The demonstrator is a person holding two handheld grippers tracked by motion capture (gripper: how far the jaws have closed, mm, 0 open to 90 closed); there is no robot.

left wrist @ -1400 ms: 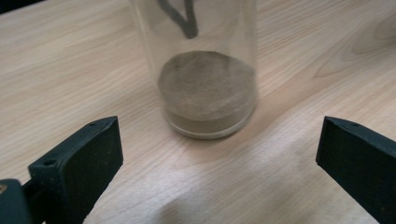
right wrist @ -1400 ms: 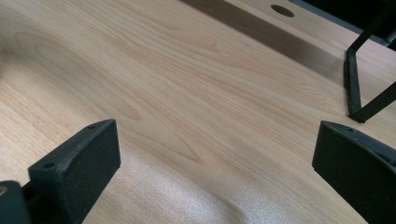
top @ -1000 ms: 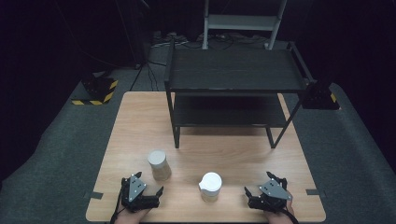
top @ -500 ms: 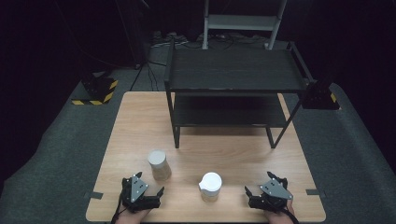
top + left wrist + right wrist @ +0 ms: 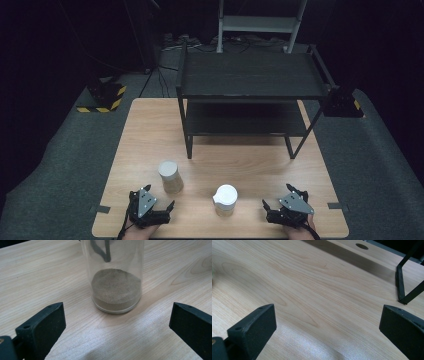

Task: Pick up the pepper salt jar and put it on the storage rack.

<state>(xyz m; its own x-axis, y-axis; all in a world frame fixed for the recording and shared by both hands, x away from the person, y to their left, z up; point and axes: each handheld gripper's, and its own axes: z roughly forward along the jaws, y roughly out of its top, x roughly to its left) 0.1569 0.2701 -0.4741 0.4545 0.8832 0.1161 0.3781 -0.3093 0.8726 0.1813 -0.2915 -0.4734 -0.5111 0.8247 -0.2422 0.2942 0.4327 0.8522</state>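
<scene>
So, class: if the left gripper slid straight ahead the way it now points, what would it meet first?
Probably the clear jar holding sandy powder, standing upright on the table ahead of the left gripper, between its open jaws.

The left gripper and right gripper are black, each topped with a grey 3-cornered plate and trailing a dark cable behind; each has 2 blocky matte black jaws with a small round hole near the tip
</scene>
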